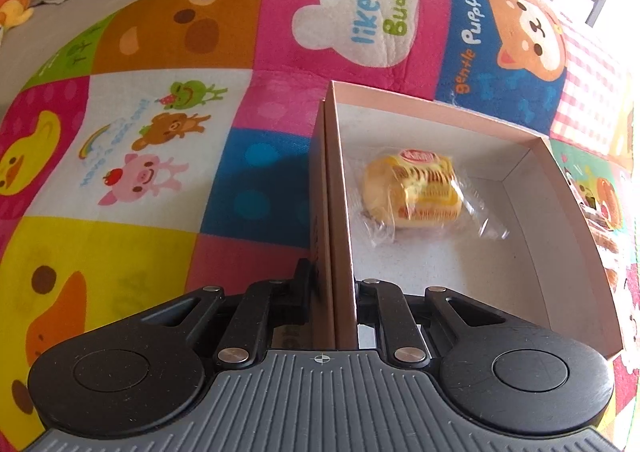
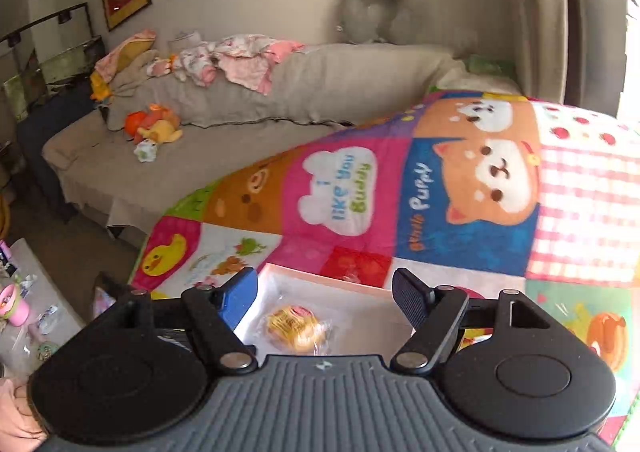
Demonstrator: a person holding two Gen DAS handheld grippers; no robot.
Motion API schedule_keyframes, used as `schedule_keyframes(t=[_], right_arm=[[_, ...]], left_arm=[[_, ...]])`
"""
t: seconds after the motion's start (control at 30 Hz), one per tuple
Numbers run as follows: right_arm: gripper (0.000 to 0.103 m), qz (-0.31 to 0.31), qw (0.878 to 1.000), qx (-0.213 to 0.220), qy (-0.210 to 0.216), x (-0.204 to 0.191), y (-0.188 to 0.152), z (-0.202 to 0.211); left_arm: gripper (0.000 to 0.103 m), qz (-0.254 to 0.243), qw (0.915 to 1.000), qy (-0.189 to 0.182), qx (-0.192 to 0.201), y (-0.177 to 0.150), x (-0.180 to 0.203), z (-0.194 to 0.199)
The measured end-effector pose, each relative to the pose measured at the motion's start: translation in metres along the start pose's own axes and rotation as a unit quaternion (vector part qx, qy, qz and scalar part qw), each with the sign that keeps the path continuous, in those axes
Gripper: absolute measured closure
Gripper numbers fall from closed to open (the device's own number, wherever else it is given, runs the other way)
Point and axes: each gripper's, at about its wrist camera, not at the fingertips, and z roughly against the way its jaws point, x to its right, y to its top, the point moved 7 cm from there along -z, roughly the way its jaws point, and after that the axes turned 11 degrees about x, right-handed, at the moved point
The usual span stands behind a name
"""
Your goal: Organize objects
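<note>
The box (image 1: 532,219) floor lies open around the wrapped cake (image 1: 416,191), seemingly walled on every side.

Wrapped yellow snack (image 1: 416,191) inside open pink box (image 1: 440,109)

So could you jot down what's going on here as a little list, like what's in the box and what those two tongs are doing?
surface: patchwork cartoon blanket
container: shallow open cardboard box resting on the blanket
contents: one wrapped yellow snack, lying on the box floor
left tongs: shut on the box's side wall, one finger inside, one outside
right tongs: open, empty, above the box with the snack below them
background: grey sofa with plush toys and clothes
</note>
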Motion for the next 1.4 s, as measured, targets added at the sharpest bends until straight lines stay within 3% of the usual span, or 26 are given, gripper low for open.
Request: schedule_keyframes(t=[0.17,0.27,0.37,0.5,0.6,0.73,0.9,1.07,1.17,1.27,1.4], right_arm=[[0.031,-0.088,0.993,-0.046,-0.059,0.074,-0.033,-0.040],[0.055,-0.146,0.984,-0.071,-0.073,0.104,-0.045,-0.074],[0.067,-0.176,0.976,-0.095,-0.083,0.122,-0.050,-0.122],[0.068,-0.174,0.974,-0.114,-0.095,0.130,-0.054,-0.178],[0.068,-0.184,0.968,-0.149,-0.080,0.128,-0.065,-0.204],[0.068,-0.113,0.979,-0.159,-0.066,0.115,-0.074,-0.187],[0.065,-0.102,0.976,-0.181,-0.060,0.131,-0.096,-0.142],[0.063,-0.044,0.973,-0.188,-0.125,0.148,-0.106,-0.103],[0.063,0.006,0.973,-0.169,-0.157,0.150,-0.105,-0.077],[0.061,0.013,0.981,-0.129,-0.145,0.140,-0.096,-0.041],[0.038,0.046,0.992,-0.070,-0.090,0.097,-0.093,0.012]], left_arm=[[0.087,0.002,1.0000,0.002,-0.001,0.000,0.001,0.000],[0.087,0.001,1.0000,0.006,-0.002,0.000,0.002,0.000],[0.087,0.001,0.9999,0.009,-0.005,0.000,0.003,0.000],[0.088,0.004,0.9999,0.012,-0.009,0.000,0.003,0.000],[0.088,0.007,0.9998,0.015,-0.010,0.001,0.003,0.000],[0.089,0.010,0.9998,0.018,-0.008,0.001,0.003,0.000],[0.088,0.015,0.9998,-0.004,-0.013,-0.002,0.004,0.002],[0.089,0.018,0.9998,-0.003,-0.009,-0.003,0.005,0.002],[0.089,0.029,0.9996,0.000,-0.005,-0.003,0.004,0.002],[0.089,0.039,0.9992,0.009,0.006,-0.005,0.003,0.003],[0.090,0.063,0.9975,0.026,0.019,-0.003,0.002,0.003]])
